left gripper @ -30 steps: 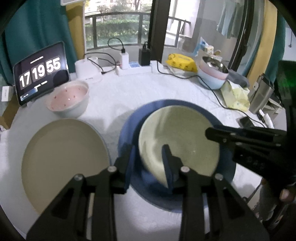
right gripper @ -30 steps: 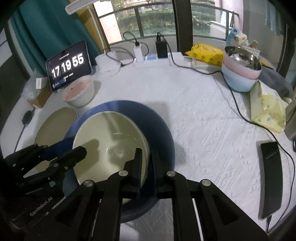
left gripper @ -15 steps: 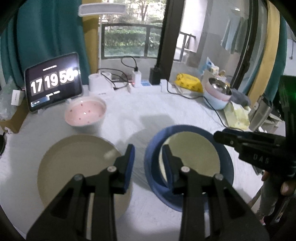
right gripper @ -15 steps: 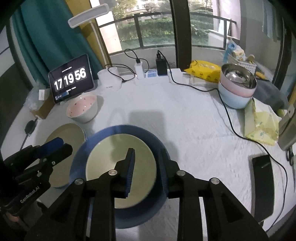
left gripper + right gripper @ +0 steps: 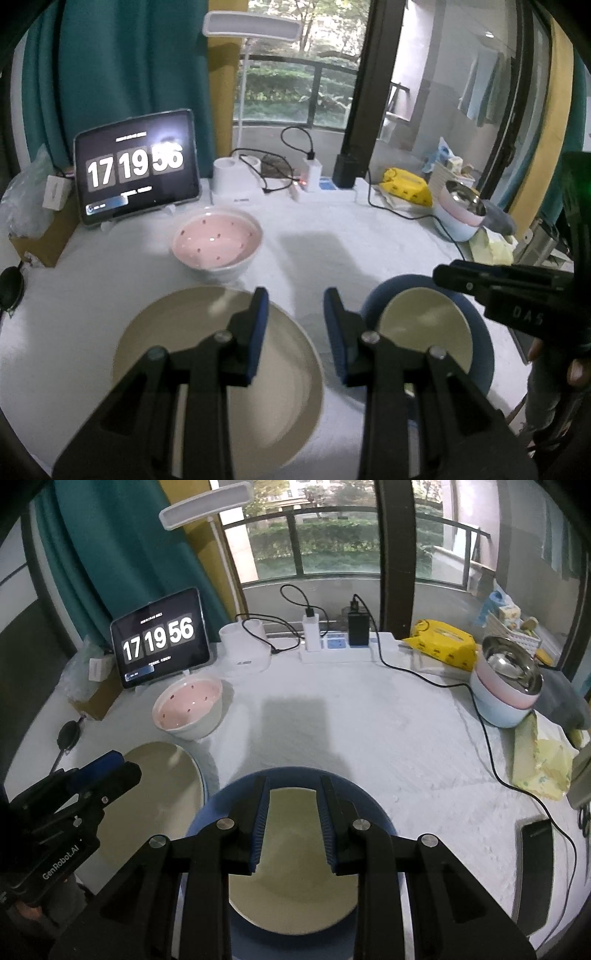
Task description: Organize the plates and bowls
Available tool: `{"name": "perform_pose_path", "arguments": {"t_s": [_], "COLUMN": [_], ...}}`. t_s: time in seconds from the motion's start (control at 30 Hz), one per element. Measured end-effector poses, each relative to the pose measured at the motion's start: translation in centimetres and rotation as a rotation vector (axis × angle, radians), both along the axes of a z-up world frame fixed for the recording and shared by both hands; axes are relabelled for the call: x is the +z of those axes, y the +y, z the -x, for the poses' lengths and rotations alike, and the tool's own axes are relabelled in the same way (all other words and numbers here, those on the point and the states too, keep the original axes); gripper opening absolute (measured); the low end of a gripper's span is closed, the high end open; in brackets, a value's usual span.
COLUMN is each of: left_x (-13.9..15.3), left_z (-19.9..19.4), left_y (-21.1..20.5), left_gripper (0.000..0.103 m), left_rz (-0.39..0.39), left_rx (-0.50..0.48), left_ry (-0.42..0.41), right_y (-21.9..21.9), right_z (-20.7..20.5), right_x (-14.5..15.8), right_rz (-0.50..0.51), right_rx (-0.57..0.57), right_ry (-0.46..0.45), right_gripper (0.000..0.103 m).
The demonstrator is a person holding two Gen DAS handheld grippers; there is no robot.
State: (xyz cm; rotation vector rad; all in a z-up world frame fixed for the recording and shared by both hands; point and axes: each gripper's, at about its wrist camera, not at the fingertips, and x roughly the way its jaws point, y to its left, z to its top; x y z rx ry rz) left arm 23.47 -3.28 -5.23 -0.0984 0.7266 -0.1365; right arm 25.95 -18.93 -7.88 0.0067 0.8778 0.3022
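Observation:
A small pale green plate (image 5: pixel 424 325) (image 5: pixel 291 849) lies on a larger blue plate (image 5: pixel 484 350) (image 5: pixel 373 808). A big beige plate (image 5: pixel 207 354) (image 5: pixel 155 797) lies to its left. A pink dotted bowl (image 5: pixel 216 245) (image 5: pixel 188 705) stands behind the beige plate. My left gripper (image 5: pixel 295 325) is open and empty, raised above the gap between the beige and blue plates. My right gripper (image 5: pixel 293 823) is open and empty, raised above the green plate.
A tablet clock (image 5: pixel 136 171) and a white lamp base (image 5: pixel 245 648) stand at the back, with a power strip and cables (image 5: pixel 340 646). Stacked bowls (image 5: pixel 506 686) and a yellow pack (image 5: pixel 443 644) are at the right. A phone (image 5: pixel 535 871) lies at the right front.
Both grippers let go of the green plate, opened and rose back from the table. The green plate now lies flat on the blue plate.

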Motion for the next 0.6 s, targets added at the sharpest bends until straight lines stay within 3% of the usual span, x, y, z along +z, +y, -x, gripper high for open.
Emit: {"name": "perform_pose_path", "arguments": {"t_s": [0.33,0.6], "left_x": [-1.0,-0.8], "left_z": [-2.0,-3.7], "left_y": [4.4,8.1], "left_gripper": [0.032,0.033], "left_rz": [0.043,0.024], "left_rx": [0.061,0.087], "left_ry": [0.018,0.009], "right_y": [3.7,6.8], "right_z": [-2.2,-4.0], "right_x": [0.1,0.1], "right_rz": [0.021,0.028], "right_rx": [0.035,0.068], "right_ry": [0.015,0.025], "right_gripper": [0.028,0.028]}}
